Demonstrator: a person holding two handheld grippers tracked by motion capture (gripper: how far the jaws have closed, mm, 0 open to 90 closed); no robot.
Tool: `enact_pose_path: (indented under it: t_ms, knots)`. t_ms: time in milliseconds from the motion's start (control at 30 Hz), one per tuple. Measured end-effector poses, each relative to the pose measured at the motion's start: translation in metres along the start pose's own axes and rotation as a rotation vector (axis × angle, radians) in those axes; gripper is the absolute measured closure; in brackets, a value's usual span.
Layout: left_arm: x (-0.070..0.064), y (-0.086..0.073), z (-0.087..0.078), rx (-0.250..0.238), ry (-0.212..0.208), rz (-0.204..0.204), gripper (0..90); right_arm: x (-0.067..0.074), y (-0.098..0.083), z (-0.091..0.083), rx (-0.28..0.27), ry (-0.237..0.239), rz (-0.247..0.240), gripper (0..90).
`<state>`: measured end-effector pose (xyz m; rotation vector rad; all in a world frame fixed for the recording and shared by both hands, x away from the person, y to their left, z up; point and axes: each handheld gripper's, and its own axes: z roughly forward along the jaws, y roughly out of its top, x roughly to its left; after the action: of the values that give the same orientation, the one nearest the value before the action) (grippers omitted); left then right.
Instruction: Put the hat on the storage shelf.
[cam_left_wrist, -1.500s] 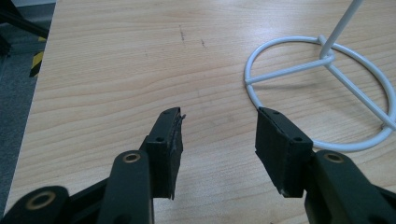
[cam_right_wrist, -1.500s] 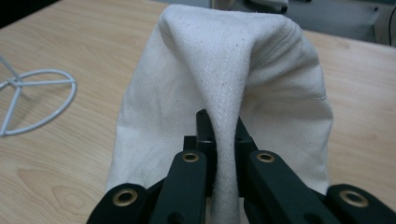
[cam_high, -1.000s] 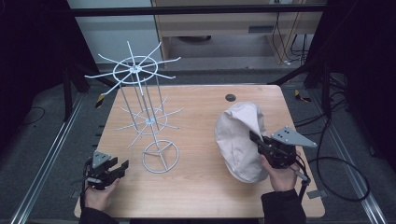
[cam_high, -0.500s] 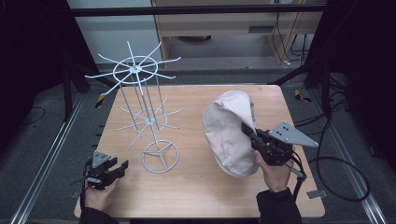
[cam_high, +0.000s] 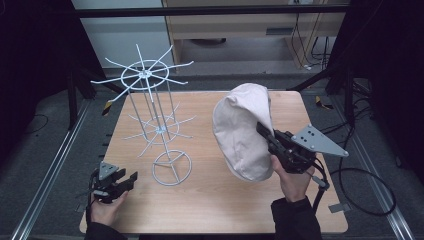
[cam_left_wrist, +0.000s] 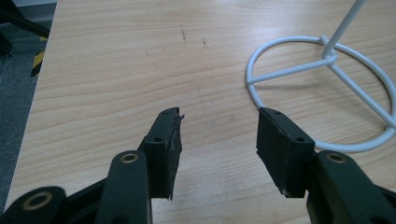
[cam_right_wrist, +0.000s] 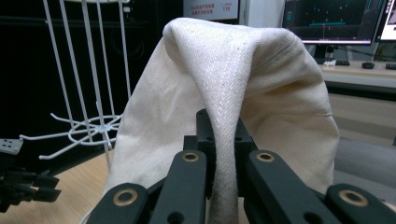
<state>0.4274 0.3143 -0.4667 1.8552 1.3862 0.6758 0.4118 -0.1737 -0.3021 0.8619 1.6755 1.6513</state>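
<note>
Wooden bench (cam_high: 210, 210), light grain, set on a dark floor with metal rails to either side; a second desk stands behind it.

Item: white wire rack (cam_high: 150, 115), upright, two tiers of radiating hooks on slim posts, ring base flat on the bench. Taken as landmark.

Item: cream cloth bag (cam_high: 242, 130), canvas weave, to the right of the rack and apart from it, lifted clear of the bench and hanging in a rounded fold. Seam band visible in the right gripper view (cam_right_wrist: 229, 93).

Item: right gripper (cam_high: 265, 132), right of the rack, held in a hand; jaws pressed together, pinching the bag's seam band between them.

Item: left gripper (cam_high: 131, 177), near the bench's front edge, left of the rack's ring base and just short of it; jaws spread, nothing between them, bare wood beneath (cam_left_wrist: 219, 135).
</note>
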Motion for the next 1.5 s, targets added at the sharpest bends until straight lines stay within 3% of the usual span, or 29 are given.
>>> enact_pose_path:
  t_ms: [1033,1500]
  knots:
    - [0.0,0.0,0.0,0.001,0.0,0.002,49.9,0.02,0.051,-0.006,-0.197,0.062,-0.035,88.1]
    - [0.0,0.0,0.0,0.001,0.0,0.001,49.9,0.035,0.076,0.002,-0.274,0.102,-0.037,88.0]
